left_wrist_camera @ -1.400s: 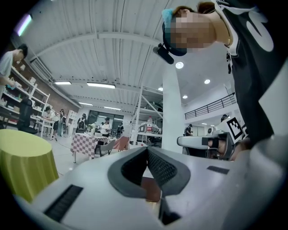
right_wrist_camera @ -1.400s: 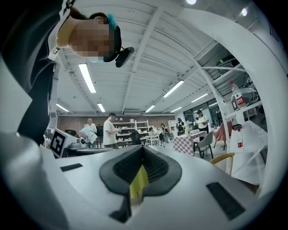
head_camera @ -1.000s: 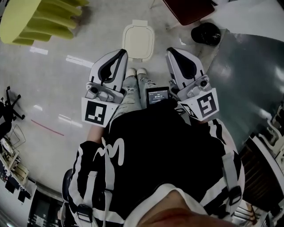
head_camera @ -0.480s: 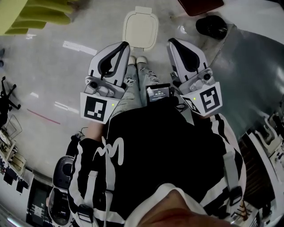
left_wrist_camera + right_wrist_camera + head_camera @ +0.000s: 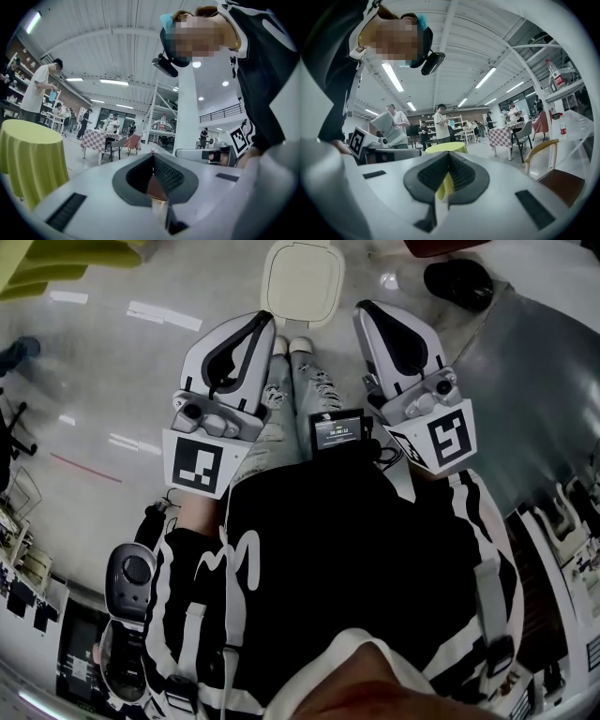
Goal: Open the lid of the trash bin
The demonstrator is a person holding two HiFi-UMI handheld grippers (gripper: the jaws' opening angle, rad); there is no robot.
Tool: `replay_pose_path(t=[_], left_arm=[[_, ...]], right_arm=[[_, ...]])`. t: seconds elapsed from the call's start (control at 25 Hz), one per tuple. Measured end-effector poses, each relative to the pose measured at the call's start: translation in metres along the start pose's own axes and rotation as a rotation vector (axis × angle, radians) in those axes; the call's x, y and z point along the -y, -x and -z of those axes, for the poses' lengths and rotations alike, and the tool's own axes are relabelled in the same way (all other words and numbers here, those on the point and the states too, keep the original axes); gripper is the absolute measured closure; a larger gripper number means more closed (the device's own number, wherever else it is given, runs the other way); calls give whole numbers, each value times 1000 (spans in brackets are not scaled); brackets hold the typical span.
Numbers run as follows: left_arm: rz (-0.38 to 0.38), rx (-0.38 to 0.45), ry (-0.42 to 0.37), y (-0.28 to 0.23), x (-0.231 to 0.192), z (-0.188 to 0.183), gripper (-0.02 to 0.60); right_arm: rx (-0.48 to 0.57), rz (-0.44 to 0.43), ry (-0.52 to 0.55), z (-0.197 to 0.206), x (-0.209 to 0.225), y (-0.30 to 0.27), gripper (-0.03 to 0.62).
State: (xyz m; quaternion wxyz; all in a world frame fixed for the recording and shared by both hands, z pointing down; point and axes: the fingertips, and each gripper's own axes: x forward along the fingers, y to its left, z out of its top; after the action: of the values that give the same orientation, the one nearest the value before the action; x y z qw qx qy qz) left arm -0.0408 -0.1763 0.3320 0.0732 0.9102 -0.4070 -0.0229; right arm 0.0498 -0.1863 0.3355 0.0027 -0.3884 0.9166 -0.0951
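The yellow table (image 5: 66, 261) stands far off at 10 o'clock, well apart from everything else. The left gripper (image 5: 263, 319) hangs in front of the person's body and points to 12 o'clock. Its own view shows the jaws pressed together at the tips with nothing between them. The bin (image 5: 272, 292) sits on the floor at 12 o'clock, just beyond the person's shoes (image 5: 287, 345). Its cream lid (image 5: 302, 277) is down and flat. The right gripper (image 5: 365, 308) is level with the left one and points the same way, its jaws likewise closed on nothing. A small screen (image 5: 337, 430) sits at the person's waist between the two grippers. At 1 o'clock lies a black object (image 5: 457, 279), and a grey mat (image 5: 534, 381) fills the floor at 2 to 3 o'clock.

The task looks not yet begun: both grippers are well above the lid and neither touches it. This reads as the approach. The next move probably calls for lowering one gripper towards 12 o'clock, spreading its jaws, and catching the near edge of the lid to swing it up.

There is bare floor on both sides of the bin, and more of it towards 9 o'clock. The shoes crowd the bin's near edge, so reaching down over them leaves little room there. How the lid hinges cannot be told from these views.
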Motion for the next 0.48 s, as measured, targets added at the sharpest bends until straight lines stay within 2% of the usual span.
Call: replay_pose_path(t=[0.48], left_arm=[[-21, -8, 11, 1, -9, 15, 574]], right_arm=[[-58, -33, 13, 47, 4, -15, 588]])
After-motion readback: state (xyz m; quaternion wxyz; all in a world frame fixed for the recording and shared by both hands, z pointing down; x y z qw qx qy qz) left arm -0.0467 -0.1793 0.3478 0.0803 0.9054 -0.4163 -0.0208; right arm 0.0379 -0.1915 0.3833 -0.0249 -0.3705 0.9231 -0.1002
